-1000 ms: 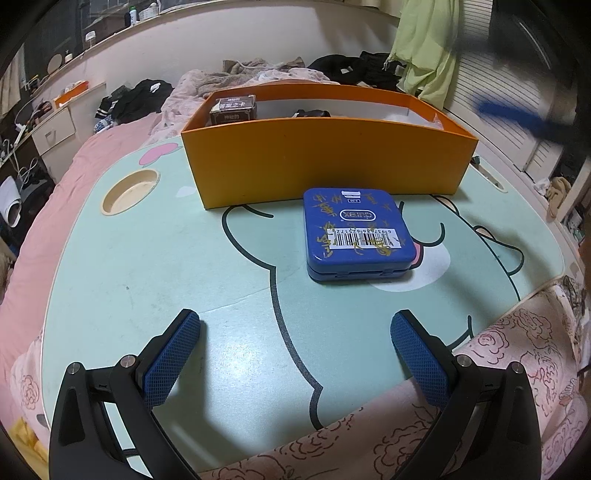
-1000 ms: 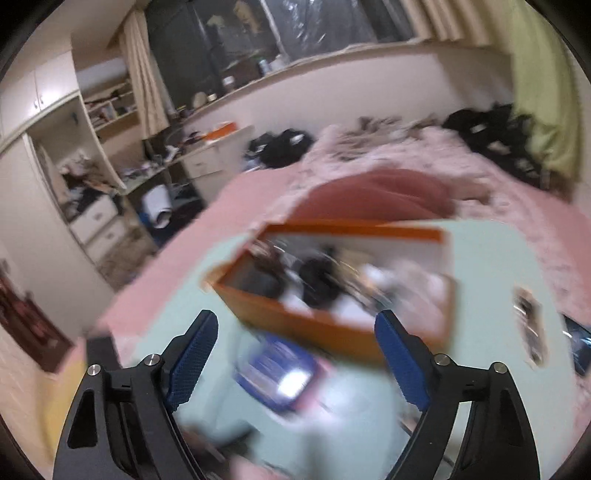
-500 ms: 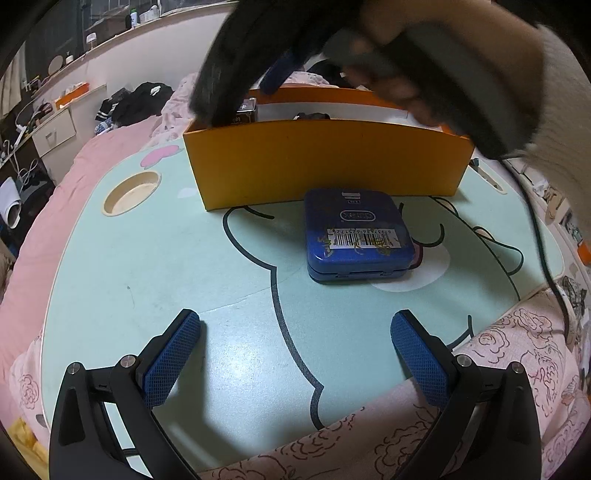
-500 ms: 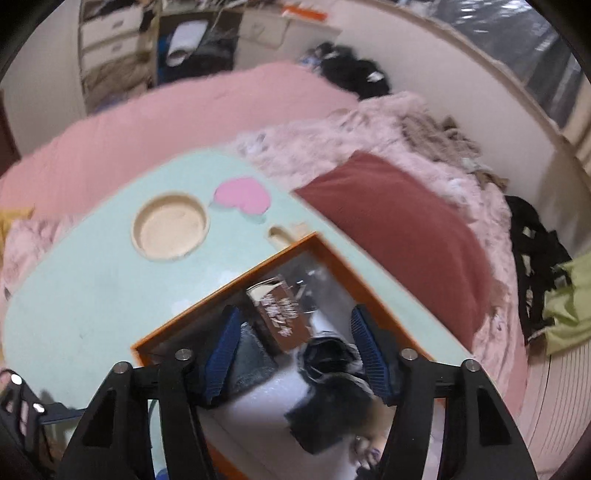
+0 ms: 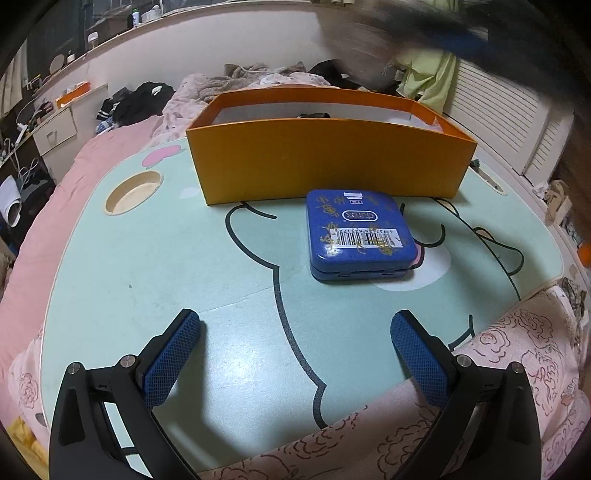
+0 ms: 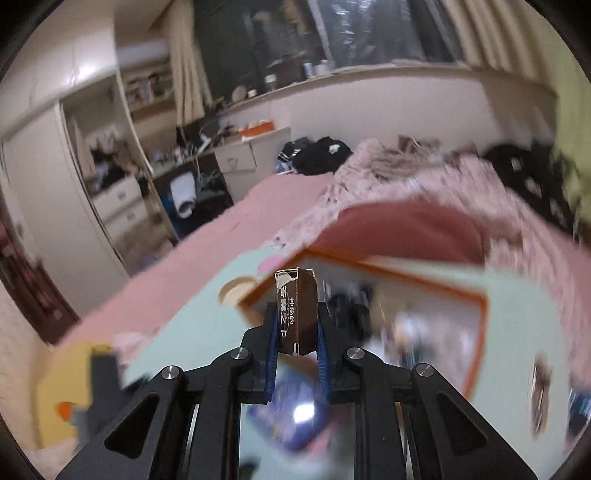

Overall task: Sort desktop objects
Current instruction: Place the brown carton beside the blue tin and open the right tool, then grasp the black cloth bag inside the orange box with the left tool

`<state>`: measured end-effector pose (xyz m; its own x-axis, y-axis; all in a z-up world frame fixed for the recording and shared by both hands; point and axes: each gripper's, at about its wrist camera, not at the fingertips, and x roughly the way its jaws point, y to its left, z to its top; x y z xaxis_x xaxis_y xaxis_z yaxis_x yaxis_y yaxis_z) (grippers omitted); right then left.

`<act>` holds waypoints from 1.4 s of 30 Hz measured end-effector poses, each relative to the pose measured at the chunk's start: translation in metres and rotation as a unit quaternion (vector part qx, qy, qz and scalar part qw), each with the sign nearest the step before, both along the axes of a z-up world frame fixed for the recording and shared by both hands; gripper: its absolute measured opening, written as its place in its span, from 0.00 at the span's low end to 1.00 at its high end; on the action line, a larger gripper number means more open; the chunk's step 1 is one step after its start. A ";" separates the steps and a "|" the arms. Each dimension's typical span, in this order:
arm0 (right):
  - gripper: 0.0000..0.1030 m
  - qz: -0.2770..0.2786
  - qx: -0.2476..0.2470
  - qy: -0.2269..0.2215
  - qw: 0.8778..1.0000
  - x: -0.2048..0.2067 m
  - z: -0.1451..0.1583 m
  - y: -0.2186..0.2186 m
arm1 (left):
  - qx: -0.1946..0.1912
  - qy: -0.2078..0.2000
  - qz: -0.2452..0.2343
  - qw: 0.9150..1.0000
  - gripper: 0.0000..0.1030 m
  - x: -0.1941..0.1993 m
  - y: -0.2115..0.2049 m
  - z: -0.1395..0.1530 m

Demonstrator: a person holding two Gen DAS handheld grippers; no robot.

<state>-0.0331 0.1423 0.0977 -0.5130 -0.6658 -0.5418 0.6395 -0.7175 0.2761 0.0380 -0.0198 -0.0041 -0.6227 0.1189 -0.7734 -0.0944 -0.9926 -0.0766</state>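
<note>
A blue tin (image 5: 360,234) with a barcode label lies on the mint-green lap table (image 5: 166,266), just in front of an orange box (image 5: 328,162). My left gripper (image 5: 295,354) is open and empty, low over the table's near edge, short of the tin. My right gripper (image 6: 295,332) is shut on a small brown card box (image 6: 297,314) and holds it in the air above the orange box (image 6: 476,299) and the blurred blue tin (image 6: 295,417). The right gripper shows as a blur at the top right of the left wrist view (image 5: 443,29).
The table has a round cup recess (image 5: 133,191) at its left. It rests on a bed with pink floral bedding (image 5: 517,369). Dark items lie inside the orange box. A dresser (image 5: 55,129) stands far left.
My right gripper went down into the orange box, closed on the brown card box and lifted it out. The brown box is gone from the orange box's left end. My left gripper stayed put.
</note>
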 end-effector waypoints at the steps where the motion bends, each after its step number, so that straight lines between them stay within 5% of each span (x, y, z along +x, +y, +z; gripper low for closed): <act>1: 0.17 -0.002 -0.017 -0.018 1.000 0.007 -0.008 0.016 | 0.000 -0.001 0.001 1.000 1.00 0.000 0.000 0.000; 4: 0.17 -0.007 -0.059 -0.083 0.995 0.022 -0.044 0.054 | -0.001 -0.002 0.003 1.000 1.00 -0.001 0.001 0.001; 8: 0.22 -0.024 -0.053 -0.124 0.991 0.021 -0.082 0.065 | -0.001 -0.003 0.003 1.000 1.00 -0.001 0.002 0.001; 10: 0.39 -0.047 -0.046 -0.159 0.985 0.011 -0.100 0.069 | -0.001 -0.003 0.002 1.000 1.00 -0.001 0.002 0.001; 13: 0.78 -0.071 -0.071 -0.145 0.984 0.022 -0.095 0.086 | -0.001 -0.003 0.003 1.000 1.00 -0.002 0.003 0.002; 18: 0.89 -0.112 0.078 -0.045 0.990 0.066 -0.089 0.080 | -0.001 -0.003 0.005 1.000 1.00 -0.003 0.005 0.001; 20: 0.99 -0.144 0.194 0.010 0.970 0.078 -0.100 0.063 | -0.002 -0.004 0.005 1.000 1.00 -0.003 0.005 0.001; 35: 1.00 -0.135 0.174 0.004 0.975 0.070 -0.106 0.079 | 0.006 -0.005 0.010 1.000 1.00 -0.001 -0.001 0.005; 42: 1.00 -0.131 0.175 0.003 0.976 0.067 -0.101 0.070 | 0.028 0.077 -0.017 0.997 0.83 -0.014 0.004 0.083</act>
